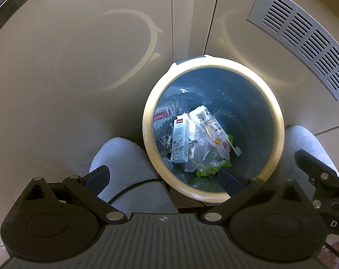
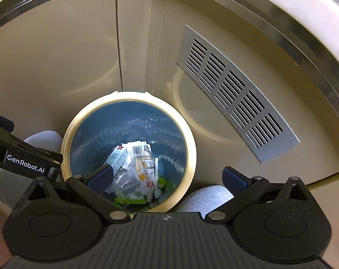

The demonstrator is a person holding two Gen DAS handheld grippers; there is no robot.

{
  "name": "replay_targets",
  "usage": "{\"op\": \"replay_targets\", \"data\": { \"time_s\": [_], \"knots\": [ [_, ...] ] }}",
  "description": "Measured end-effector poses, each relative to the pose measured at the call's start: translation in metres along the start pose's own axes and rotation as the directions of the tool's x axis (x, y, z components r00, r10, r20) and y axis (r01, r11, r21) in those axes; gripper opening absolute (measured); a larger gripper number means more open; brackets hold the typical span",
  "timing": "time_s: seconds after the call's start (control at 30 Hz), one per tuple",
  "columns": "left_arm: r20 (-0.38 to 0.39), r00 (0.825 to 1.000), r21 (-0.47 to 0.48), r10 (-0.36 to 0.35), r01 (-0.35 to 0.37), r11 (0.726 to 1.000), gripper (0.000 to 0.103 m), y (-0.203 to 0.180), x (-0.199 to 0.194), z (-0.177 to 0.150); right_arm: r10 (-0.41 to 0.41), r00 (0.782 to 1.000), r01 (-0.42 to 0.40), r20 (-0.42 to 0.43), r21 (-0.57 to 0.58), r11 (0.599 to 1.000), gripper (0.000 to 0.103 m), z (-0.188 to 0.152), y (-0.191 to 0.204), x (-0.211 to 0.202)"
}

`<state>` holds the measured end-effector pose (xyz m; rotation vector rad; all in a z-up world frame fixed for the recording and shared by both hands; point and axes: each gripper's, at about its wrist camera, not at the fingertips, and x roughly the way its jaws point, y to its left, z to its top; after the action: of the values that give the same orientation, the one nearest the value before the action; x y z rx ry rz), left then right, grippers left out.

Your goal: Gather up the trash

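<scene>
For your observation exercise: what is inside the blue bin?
Inside the blue bin: a white carton, clear plastic wrappers, a toothbrush, green packaging. Whatever lies beneath them is covered.

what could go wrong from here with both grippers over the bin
1. The round blue trash bin with a cream rim stands between two grey slippers; a foot shift could tip it.
2. The open left gripper has one finger over the rim, so lowering could knock the bin.
3. The white toothbrush leans upright among clear plastic wrappers; the open right gripper reaching in might snag it.
</scene>
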<state>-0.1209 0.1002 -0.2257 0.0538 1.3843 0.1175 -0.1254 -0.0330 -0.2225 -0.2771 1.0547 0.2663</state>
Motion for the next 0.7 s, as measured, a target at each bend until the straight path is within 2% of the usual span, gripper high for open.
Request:
{"op": "replay_targets", "data": {
  "time_s": [0.7],
  "knots": [
    [0.017,1.000,0.018,0.012,-0.012,1.000,0.103,0.0012,-0.0038,-0.0002,0.009,1.000,-0.009,-0.002,0.014,1.000,0.103,-0.0013,-0.0013,0.0014]
  ]
}}
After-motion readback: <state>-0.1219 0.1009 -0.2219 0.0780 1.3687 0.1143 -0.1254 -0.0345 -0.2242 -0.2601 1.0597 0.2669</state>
